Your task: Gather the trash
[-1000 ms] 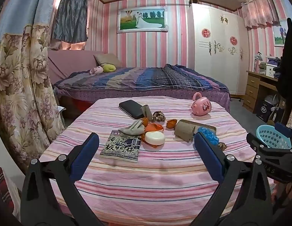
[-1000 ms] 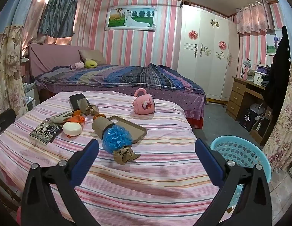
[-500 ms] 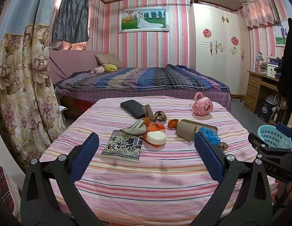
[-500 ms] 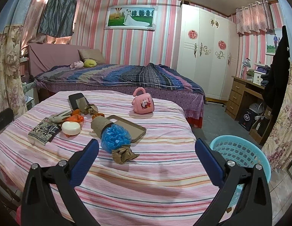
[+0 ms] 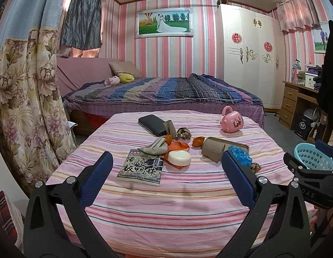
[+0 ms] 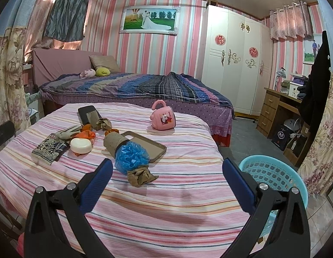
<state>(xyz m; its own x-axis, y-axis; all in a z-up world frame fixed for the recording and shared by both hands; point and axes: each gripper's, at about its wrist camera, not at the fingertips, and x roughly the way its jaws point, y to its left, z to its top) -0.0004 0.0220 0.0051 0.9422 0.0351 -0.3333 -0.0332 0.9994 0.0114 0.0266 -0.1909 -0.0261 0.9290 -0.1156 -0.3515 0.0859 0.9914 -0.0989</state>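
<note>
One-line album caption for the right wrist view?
Open right gripper above a striped table strewn with trash, blue basket beside it.

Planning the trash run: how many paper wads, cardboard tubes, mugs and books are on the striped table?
Paper wads: 2
Cardboard tubes: 2
Mug: 1
Book: 1
Total: 6
</note>
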